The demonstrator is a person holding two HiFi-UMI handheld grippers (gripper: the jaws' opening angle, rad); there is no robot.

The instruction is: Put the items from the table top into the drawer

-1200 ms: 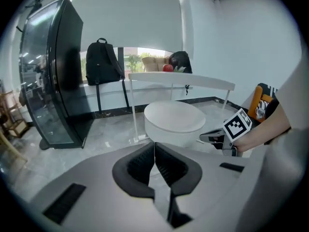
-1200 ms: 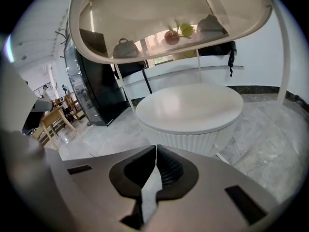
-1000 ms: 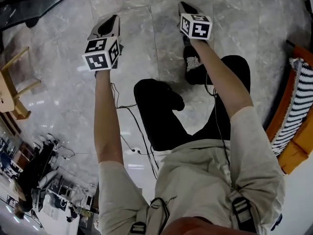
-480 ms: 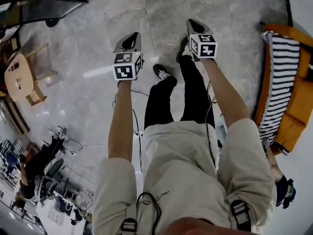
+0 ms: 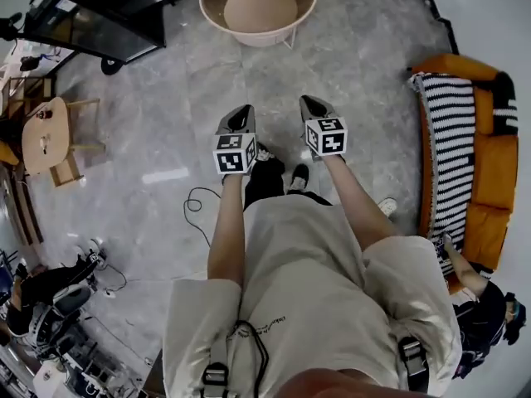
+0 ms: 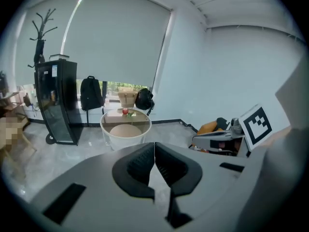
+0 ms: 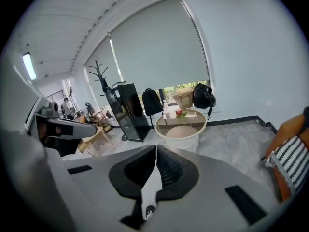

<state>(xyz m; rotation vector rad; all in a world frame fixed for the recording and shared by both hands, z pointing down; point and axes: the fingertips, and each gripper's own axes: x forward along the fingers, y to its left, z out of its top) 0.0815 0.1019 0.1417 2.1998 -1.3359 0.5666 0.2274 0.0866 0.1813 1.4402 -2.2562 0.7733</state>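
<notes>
A small red item (image 7: 179, 112) sat on the round table (image 5: 309, 16), on its glass tabletop, with a scrap of green just beside it. Too small to name, either of them. No drawer showed in any view, so what might have lain inside one could not be told. By my reading, at least that red item and its green neighbour were left to stow, and the job was not finished.

Short of the table, well apart from it, the left gripper (image 6: 154, 151) had its jaws pressed together with nothing between them. The right gripper (image 7: 156, 151) matched it, jaws closed on nothing. Both pointed toward the table across bare grey floor (image 5: 166, 123).

Left of the table stood a black cabinet (image 6: 58, 100). Off to the table's right was an orange sofa (image 5: 489, 164) with a striped throw.
</notes>
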